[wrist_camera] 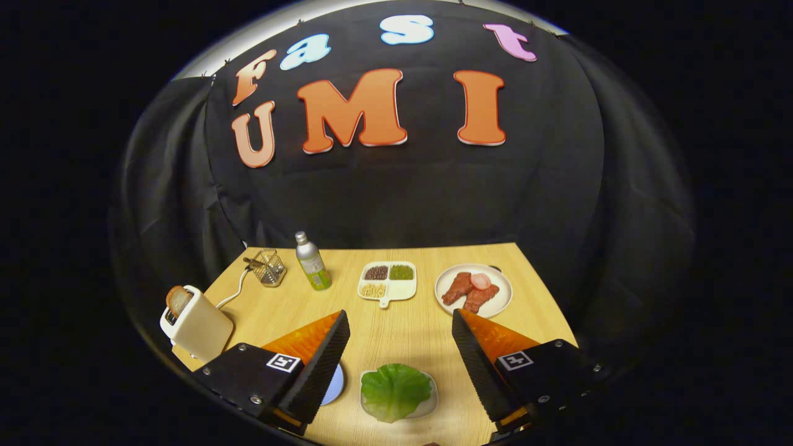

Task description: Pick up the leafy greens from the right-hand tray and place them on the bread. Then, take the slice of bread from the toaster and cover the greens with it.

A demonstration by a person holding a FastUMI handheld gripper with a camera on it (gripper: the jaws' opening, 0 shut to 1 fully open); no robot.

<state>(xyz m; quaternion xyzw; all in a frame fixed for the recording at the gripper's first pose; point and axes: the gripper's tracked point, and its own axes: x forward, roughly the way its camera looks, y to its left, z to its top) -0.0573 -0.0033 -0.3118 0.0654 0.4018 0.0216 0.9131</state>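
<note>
Gripper view: the leafy greens (395, 390) lie on the bread (430, 402), low between the fingers. The gripper (399, 334) has its jaws spread wide, holding nothing. A bread slice (178, 300) stands in the toaster (197, 325) at the worktop's (403, 325) left edge. Beyond the fingers sit a divided tray (388, 282), a meat plate (473, 290) and a bottle (312, 261).

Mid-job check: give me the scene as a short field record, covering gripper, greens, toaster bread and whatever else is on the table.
gripper: gripper open, fingers spread, holding nothing
greens: leafy greens lie on a white piece between the fingers, near their base
toaster: toaster beside the left finger, bread slice sticking out of its slot
table beyond fingers: wire basket, bottle, divided tray, plate of meat
</note>
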